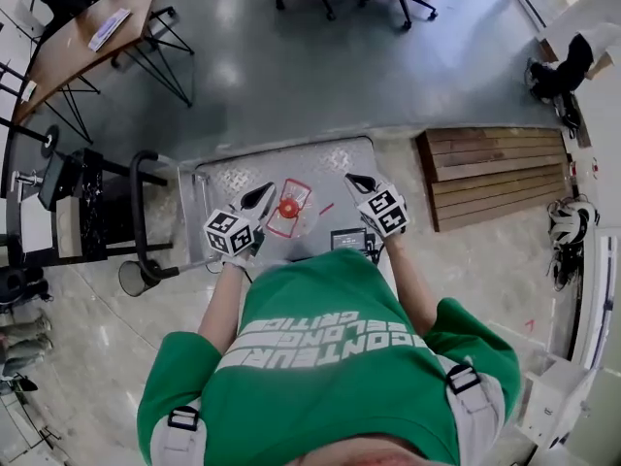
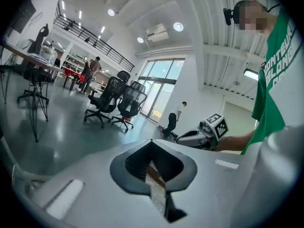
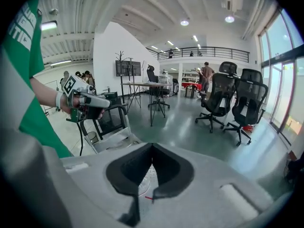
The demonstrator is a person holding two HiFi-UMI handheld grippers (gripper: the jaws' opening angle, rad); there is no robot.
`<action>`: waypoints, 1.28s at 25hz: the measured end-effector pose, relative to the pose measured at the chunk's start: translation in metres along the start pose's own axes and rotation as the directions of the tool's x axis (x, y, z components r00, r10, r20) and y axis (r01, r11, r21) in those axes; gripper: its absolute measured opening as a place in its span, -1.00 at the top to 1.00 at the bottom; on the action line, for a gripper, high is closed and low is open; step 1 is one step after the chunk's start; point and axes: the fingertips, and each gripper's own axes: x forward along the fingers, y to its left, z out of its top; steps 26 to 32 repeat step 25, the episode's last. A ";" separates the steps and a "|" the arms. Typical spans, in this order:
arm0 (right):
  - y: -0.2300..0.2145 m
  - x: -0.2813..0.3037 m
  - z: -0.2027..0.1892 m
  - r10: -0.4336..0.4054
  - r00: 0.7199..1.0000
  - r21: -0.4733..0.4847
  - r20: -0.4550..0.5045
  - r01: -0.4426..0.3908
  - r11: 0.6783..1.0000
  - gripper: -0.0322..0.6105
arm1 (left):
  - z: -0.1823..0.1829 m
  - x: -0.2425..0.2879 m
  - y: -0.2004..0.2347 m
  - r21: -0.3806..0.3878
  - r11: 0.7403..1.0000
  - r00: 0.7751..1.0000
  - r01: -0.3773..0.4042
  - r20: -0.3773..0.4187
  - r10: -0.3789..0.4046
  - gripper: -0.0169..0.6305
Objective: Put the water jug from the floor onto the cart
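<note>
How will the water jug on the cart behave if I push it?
The water jug looks like clear rigid plastic, so likely stiff. Upright on the metal cart, it would probably slide before tipping. Fill level isn't visible, so weight is uncertain.

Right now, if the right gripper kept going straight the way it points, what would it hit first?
Probably the glossy grey floor beyond the silver metal cart. The right gripper aims above the clear red-capped water jug. Depth is uncertain.

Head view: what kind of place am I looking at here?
Probably an open-plan office or lab workspace: black wheeled office chairs, a curved wooden desk on black metal legs, and a railed upper balcony.
</note>
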 end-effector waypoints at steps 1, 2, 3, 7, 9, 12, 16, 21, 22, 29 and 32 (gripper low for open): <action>0.000 -0.001 0.000 -0.001 1.000 0.009 0.002 0.001 1.000 0.92 | 0.000 0.001 0.000 0.002 1.000 1.000 0.002 -0.003 -0.002 0.91; -0.001 -0.002 0.000 -0.003 1.000 0.016 0.006 0.003 1.000 0.92 | 0.000 0.003 -0.001 0.005 1.000 1.000 0.004 -0.004 -0.004 0.91; -0.003 -0.004 0.000 -0.006 1.000 0.020 0.009 0.005 1.000 0.92 | 0.000 0.006 -0.001 0.007 1.000 1.000 0.005 -0.005 -0.005 0.91; -0.012 -0.008 -0.001 -0.015 1.000 0.032 0.012 0.015 0.999 0.92 | 0.000 0.017 -0.003 0.012 1.000 1.000 0.019 -0.014 -0.019 0.91; -0.015 -0.010 -0.003 -0.020 1.000 0.039 0.009 0.020 0.999 0.92 | 0.000 0.021 -0.005 0.012 1.000 0.999 0.026 -0.019 -0.025 0.91; -0.016 -0.012 -0.008 -0.019 1.000 0.048 0.000 0.019 0.999 0.92 | -0.002 0.024 -0.006 0.010 1.000 0.999 0.028 -0.024 -0.028 0.91; -0.016 -0.008 -0.011 -0.015 1.000 0.048 -0.007 0.015 0.999 0.92 | -0.005 0.024 -0.004 0.014 1.000 0.999 0.022 -0.033 -0.022 0.91; -0.017 -0.004 -0.009 -0.012 1.000 0.040 -0.009 0.012 0.999 0.92 | -0.008 0.026 -0.003 0.021 1.000 0.999 0.023 -0.046 -0.022 0.91; -0.018 -0.003 -0.008 -0.010 1.000 0.037 -0.009 0.010 0.999 0.92 | -0.008 0.027 -0.002 0.021 1.000 0.999 0.022 -0.045 -0.021 0.91; -0.021 -0.001 -0.006 -0.006 1.000 0.030 -0.008 0.006 1.000 0.92 | -0.008 0.032 -0.001 0.022 1.000 0.999 0.022 -0.048 -0.021 0.91; -0.021 -0.001 -0.006 -0.006 1.000 0.030 -0.008 0.006 1.000 0.92 | -0.008 0.032 -0.001 0.022 1.000 0.999 0.022 -0.048 -0.021 0.91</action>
